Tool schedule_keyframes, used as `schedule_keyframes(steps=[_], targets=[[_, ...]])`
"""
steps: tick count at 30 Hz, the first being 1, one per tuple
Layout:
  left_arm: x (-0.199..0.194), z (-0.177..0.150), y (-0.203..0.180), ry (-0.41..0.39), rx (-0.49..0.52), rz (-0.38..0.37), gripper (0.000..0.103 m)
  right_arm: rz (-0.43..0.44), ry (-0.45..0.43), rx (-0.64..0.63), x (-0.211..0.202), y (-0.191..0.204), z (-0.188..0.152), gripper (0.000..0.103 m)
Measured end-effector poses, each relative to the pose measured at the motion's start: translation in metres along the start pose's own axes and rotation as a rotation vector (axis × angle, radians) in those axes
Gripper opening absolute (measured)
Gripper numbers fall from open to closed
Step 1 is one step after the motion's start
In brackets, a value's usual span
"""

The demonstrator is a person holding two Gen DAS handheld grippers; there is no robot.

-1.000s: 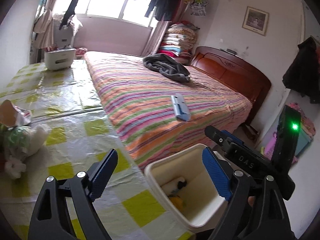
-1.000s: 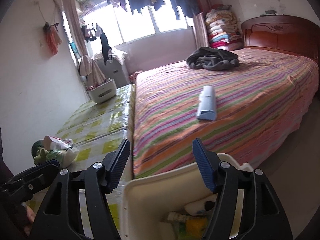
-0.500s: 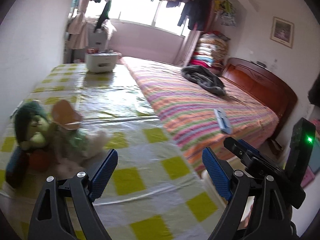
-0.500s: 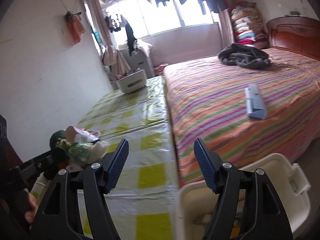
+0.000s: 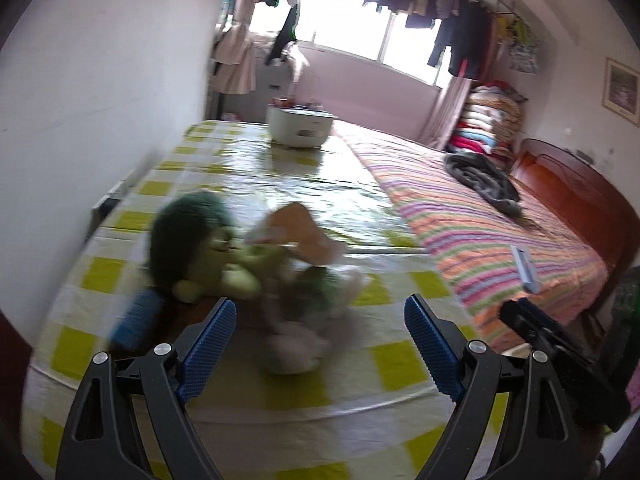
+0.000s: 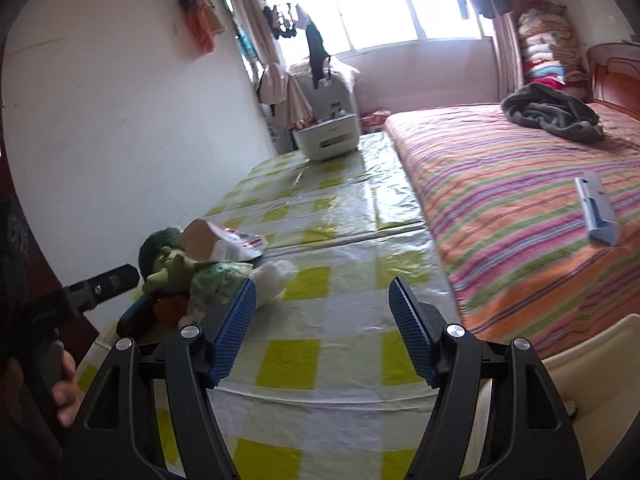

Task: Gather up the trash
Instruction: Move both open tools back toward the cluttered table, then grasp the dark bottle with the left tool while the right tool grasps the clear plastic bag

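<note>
A heap of trash lies on the yellow-checked plastic cover (image 5: 360,208): a torn paper packet (image 5: 296,236), a green-white crumpled bag (image 5: 316,292) and a pale wad (image 5: 296,354). A green plush toy (image 5: 196,240) lies against it. My left gripper (image 5: 318,344) is open and empty just in front of the heap. My right gripper (image 6: 322,326) is open and empty over the cover, right of the heap (image 6: 224,276). The white bin's rim (image 6: 592,356) shows at the lower right.
A striped bed (image 6: 520,184) lies to the right with a blue-grey box (image 6: 598,208) and a dark garment (image 6: 552,114) on it. A white appliance (image 6: 326,140) stands at the far end of the cover. A wall runs along the left.
Both grippers have swung left, away from the bin and toward the trash heap. The bin has left the left wrist view; the heap now sits between the left fingers.
</note>
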State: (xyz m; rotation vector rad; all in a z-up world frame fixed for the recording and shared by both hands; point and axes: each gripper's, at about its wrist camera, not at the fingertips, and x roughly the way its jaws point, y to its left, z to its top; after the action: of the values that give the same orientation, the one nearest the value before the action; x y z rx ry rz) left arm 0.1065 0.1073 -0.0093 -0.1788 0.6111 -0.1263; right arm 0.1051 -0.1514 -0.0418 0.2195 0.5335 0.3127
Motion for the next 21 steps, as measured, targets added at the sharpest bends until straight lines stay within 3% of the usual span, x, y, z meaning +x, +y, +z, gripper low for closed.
schedule_keyframes(steps=[6, 10, 14, 21], targets=[[0.011, 0.001, 0.053, 0.069, -0.019, 0.162, 0.084, 0.022, 0.013, 0.001, 0.009, 0.006, -0.001, 0.069], [0.024, 0.001, 0.078, 0.144, 0.01, 0.215, 0.084, 0.039, 0.021, 0.0, 0.014, 0.012, -0.001, 0.069], [0.038, -0.001, 0.093, 0.228, 0.047, 0.196, 0.084, 0.067, 0.046, -0.022, 0.026, 0.026, -0.003, 0.069], [0.051, -0.009, 0.094, 0.283, 0.109, 0.166, 0.084, 0.152, 0.117, -0.056, 0.058, 0.055, -0.003, 0.069]])
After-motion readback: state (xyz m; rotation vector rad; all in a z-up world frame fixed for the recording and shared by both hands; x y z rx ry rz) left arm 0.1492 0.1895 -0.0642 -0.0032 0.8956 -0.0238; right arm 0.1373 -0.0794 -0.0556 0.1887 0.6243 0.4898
